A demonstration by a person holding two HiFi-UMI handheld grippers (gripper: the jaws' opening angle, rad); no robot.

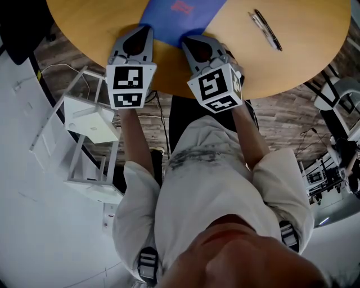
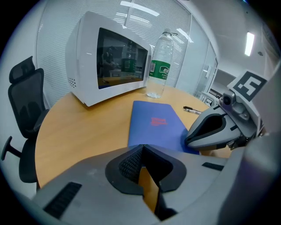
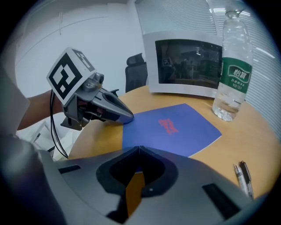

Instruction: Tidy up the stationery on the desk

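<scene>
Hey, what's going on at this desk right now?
A person at a round wooden desk holds a pair of tongs in each hand. The left tongs and the right tongs are both shut and empty, with their tips at the near edge of a blue folder lying flat on the desk. Two pens lie off to the right, untouched. A water bottle and a white microwave stand at the far side. Nothing is picked up yet.

Round wooden table carries a white microwave, water bottle, blue folder and pens
</scene>
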